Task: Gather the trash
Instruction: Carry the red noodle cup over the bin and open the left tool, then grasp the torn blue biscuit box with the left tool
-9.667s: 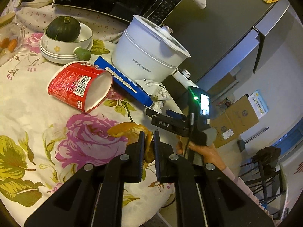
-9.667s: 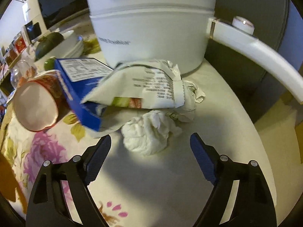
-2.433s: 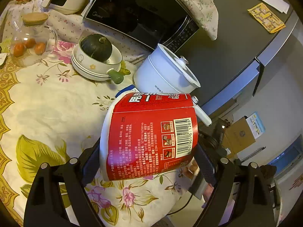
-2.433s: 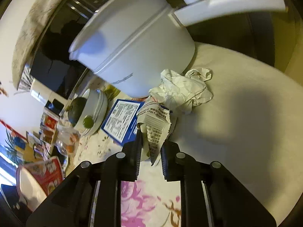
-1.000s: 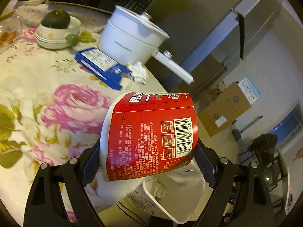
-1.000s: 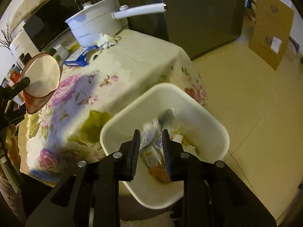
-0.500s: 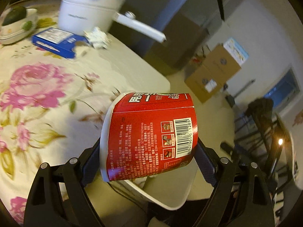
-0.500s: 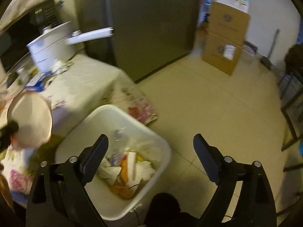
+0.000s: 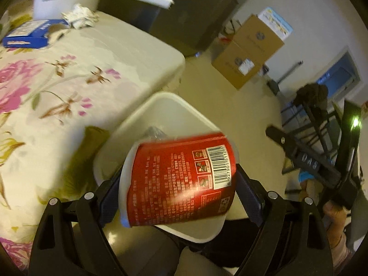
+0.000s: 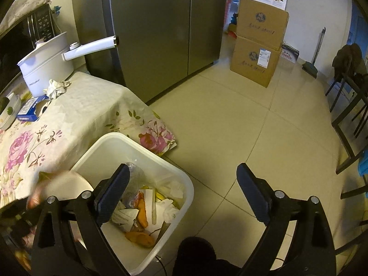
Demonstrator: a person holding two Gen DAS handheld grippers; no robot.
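while the left wrist view looks down past the surface (image 9: 96, 53), the left gripper (image 9: 181, 184) is spread wide with the red noodle cup (image 9: 179, 181) lying sideways between its fingers, motion-blurred; whether the pads grip it cannot be told. the cup sits over the white trash bin (image 9: 161, 105). from the right wrist view, the right gripper (image 10: 181, 184) is wide apart and holds nothing, poised over the bin's edge; wrappers and peel (image 10: 140, 237) lie inside.
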